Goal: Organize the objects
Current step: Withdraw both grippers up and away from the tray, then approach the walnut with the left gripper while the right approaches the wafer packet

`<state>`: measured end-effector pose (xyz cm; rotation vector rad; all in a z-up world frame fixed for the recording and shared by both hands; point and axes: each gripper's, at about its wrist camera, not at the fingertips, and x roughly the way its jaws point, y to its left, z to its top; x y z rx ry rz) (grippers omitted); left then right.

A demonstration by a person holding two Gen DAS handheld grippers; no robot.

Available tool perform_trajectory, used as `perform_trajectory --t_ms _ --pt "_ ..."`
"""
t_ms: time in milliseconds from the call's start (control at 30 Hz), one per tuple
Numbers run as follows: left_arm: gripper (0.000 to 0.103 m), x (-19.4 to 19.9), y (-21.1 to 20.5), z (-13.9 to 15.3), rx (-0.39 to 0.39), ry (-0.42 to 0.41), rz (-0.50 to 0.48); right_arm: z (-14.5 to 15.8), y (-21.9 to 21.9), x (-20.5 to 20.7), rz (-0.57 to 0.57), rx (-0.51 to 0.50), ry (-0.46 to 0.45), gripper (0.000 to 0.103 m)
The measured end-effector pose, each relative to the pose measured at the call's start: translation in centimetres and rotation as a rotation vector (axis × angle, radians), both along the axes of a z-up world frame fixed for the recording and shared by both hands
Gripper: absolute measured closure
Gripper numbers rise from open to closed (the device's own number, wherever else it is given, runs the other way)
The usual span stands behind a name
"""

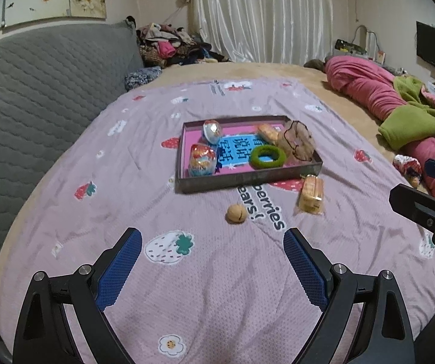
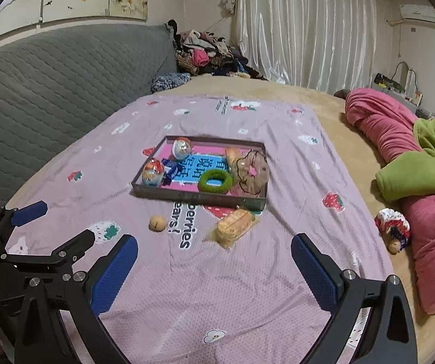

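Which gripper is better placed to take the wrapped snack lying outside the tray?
Right, probably. The wrapped snack lies near the right gripper; both grippers are open, the left gripper faces the walnut.

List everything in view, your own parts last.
tray: 1, dark, pink inside, mid-bedspread
foil eggs: 2, shiny, tray's left side
green ring: 1, in tray
scrunchie: 1, beige, tray's right end
bun: 1, golden, tray's back
walnut: 1, tan, before tray
wrapped cake: 1, yellow, before tray's right corner
bedspread: 1, lilac
left hand-held gripper: open, empty
right hand-held gripper: open, empty
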<state>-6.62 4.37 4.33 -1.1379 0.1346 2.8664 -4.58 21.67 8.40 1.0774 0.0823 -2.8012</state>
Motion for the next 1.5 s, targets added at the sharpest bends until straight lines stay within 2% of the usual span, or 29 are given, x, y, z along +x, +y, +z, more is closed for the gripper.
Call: perform_trajectory --t_ms 233,467,1267,1500 --pt "0.008 -1.0 0.2 -1.5 0.003 -0.022 -0.005 -1.1 0.4 -0.8 -0.013 -0.012 -0.010 0.001" --pt "0.008 -1.9 0.9 -3.3 -0.003 -0.053 -0.018 -3.2 1.5 -1.9 -0.035 -0.046 -0.060 0.001" --pt "0.008 -5.9 2.7 -8.4 -0.008 -0.119 -0.046 -8.0 1.8 -5.7 -0.052 -0.019 -0.144 0.001" --pt "0.008 -8.0 2.6 -9.9 0.025 -0.137 -0.035 -9.5 1.5 -8.0 -0.089 -0.015 -0.165 0.001"
